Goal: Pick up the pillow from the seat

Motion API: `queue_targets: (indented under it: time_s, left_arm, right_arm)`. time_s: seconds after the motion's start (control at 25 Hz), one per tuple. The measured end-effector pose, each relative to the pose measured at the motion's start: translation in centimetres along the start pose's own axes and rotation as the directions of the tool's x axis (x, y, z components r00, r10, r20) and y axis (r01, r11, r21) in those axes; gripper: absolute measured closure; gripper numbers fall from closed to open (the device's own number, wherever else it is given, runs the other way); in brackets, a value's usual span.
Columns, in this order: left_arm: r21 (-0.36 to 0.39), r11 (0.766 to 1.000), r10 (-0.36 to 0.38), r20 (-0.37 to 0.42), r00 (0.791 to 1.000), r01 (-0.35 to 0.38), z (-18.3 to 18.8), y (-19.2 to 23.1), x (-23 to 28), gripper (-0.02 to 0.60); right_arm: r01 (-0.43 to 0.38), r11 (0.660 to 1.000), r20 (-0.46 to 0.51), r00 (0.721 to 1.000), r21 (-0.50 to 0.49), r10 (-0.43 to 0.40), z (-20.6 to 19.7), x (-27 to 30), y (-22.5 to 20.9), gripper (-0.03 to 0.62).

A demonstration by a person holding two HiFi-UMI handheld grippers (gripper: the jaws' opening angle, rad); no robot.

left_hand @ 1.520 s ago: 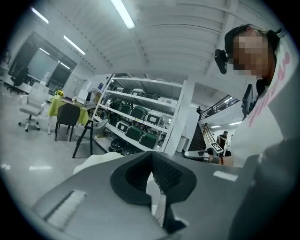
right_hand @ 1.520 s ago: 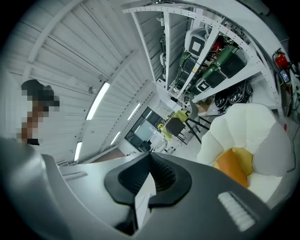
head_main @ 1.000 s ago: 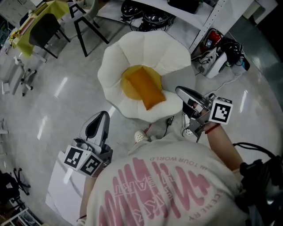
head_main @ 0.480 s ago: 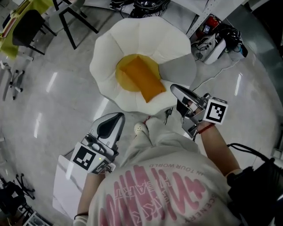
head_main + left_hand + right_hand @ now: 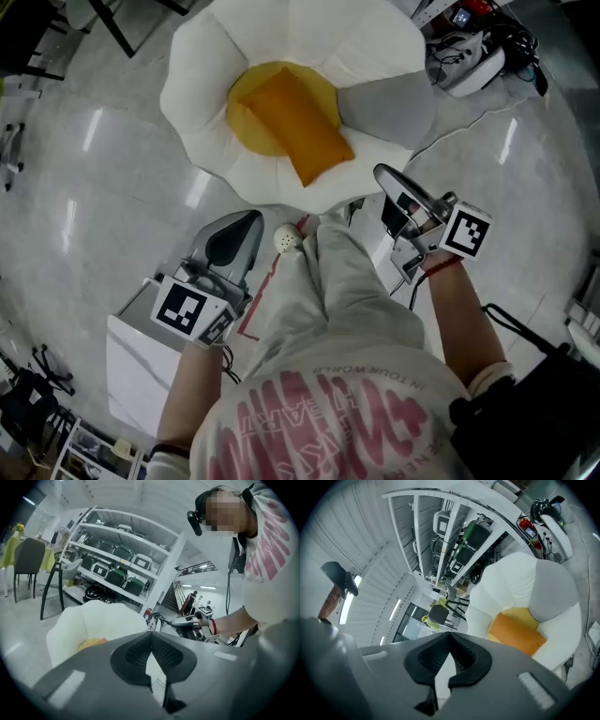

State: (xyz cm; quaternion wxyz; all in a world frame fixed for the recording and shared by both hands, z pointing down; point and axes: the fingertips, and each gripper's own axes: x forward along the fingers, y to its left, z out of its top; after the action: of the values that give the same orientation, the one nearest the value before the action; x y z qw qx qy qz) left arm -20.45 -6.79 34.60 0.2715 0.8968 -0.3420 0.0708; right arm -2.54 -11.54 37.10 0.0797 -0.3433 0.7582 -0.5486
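Still untouched, the orange pillow lies aslant on the yellow centre of the white petal-shaped seat, one corner pointing toward its near edge. Over the past second the person has closed in, and the seat now fills more of the head view. The left gripper and right gripper, jaws together and empty, hang just short of that edge. The reach itself looks yet to begin.

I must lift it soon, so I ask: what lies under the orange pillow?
The orange pillow lies on the seat's yellow centre. What is directly beneath it is covered.
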Motion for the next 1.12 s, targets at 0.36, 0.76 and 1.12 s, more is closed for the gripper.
queue_targets:
  time_s: [0.36,0.76,1.12]
  left_arm:
    - [-0.104,0.993,0.038,-0.189,0.981,-0.058,-9.4,3.9,9.3,0.571]
    - [-0.188,0.970,0.063,-0.418,0.906,-0.154,-22.3,7.6,17.9,0.572]
    - [-0.215,0.942,0.109,-0.533,0.839,-0.259,-30.6,10.2,18.2,0.492]
  right_arm:
    - [0.079,0.978,-0.023,0.997,0.192,-0.076,0.9,1.6,-14.1,0.595]
    - [0.203,0.962,-0.262,0.953,0.180,-0.152,0.1,1.1,-26.4,0.595]
    - [0.145,0.977,-0.505,0.838,-0.158,-0.206,-3.3,3.2,-31.6,0.551]
